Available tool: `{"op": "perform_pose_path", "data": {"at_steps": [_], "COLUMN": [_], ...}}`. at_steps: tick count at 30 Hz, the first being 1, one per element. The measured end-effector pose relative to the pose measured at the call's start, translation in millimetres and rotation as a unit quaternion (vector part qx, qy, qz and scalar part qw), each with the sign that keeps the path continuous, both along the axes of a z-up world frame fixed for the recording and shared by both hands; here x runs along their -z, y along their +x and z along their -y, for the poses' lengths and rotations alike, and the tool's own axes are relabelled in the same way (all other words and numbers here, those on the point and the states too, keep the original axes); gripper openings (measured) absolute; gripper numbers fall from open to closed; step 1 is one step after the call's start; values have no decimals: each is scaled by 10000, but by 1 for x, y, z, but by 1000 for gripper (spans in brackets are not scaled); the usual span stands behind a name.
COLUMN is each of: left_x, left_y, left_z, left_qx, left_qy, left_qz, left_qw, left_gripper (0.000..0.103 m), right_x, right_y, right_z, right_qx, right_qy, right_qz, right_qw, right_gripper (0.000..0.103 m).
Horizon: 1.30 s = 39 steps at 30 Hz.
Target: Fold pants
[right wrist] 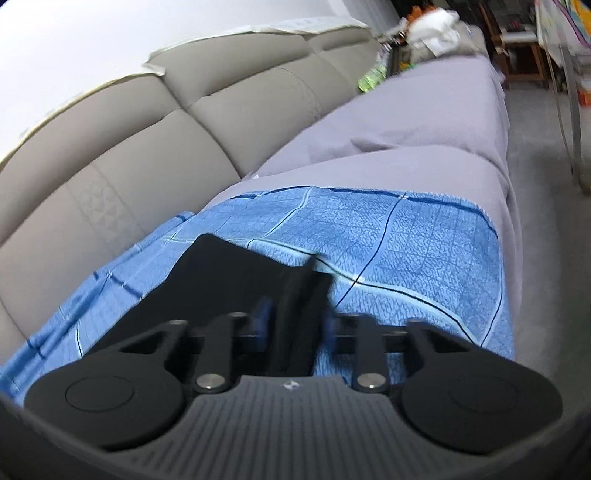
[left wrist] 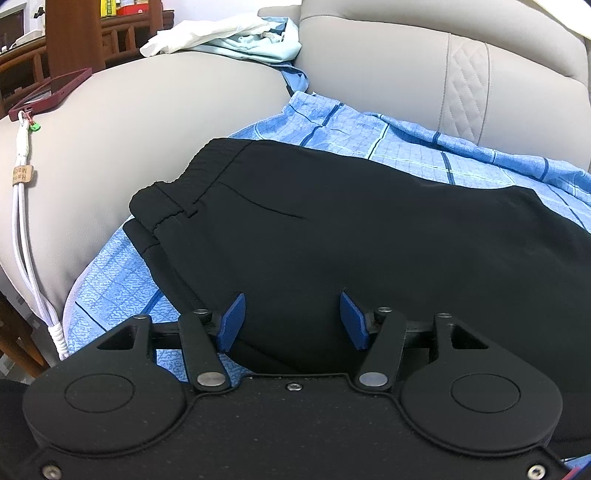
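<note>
Black pants (left wrist: 351,236) lie folded on a blue checked cloth (left wrist: 388,144) on a grey sofa, waistband (left wrist: 184,192) toward the left armrest. My left gripper (left wrist: 293,317) is open, its blue pads (left wrist: 232,321) hovering over the near edge of the pants. In the blurred right wrist view, the leg end of the pants (right wrist: 229,280) lies on the blue cloth (right wrist: 406,258). My right gripper (right wrist: 295,321) is closed on a raised fold of the black fabric (right wrist: 295,295).
The sofa's left armrest (left wrist: 147,122) carries a dark red phone case (left wrist: 51,92) with a white cord (left wrist: 26,221). White and pale blue clothes (left wrist: 229,37) are piled behind it. The sofa seat (right wrist: 424,122) runs away to the right, with clutter (right wrist: 424,26) at its far end.
</note>
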<state>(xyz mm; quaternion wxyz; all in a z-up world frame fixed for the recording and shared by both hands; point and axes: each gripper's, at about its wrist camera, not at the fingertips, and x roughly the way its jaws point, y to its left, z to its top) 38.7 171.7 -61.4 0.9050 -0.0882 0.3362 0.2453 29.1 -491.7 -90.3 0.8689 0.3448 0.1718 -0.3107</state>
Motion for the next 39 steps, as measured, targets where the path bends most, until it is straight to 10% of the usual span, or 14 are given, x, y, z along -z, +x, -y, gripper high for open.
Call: {"op": "perform_pose_path", "data": {"at_steps": [10,14,20,23,26,34,39], "left_x": [2,2,4,5,3,-12,-28], "left_y": [-8,-8,-13,-15,-15,-20,-19], "left_z": [-6,-9,-10,-11,-12,-13,10], "left_qx": [207,307,440,487,525,632,911], "left_qy": [-67,-108,-115,-105,-157,-507,-324], "left_qz": [173,186,324,369,347,320,379], "left_qw": [9996,9993,9984,9981,9979,9962,9946], "left_gripper": [56,57,57,57,57,58,58], "right_x": [-74,-89,-62,-47,-46,-52,-57], "right_y": [76,108,93,80,64,41,16], "right_z": [-142,-270,-437,-472,-479,-442,-405], "right_qx": [-2089,-3764,-5746,-6112,-6253,-6462,-6132], "right_qy": [-1268,-1327,-1401,-1421,-1588,-1313,-1623], "right_qz": [-65,195,65,-124,-16,259,339], "right_qw": [9697,9167,8064,7785,7641,7514,7723], "right_gripper": [12,12,15,23,51,80,88]}}
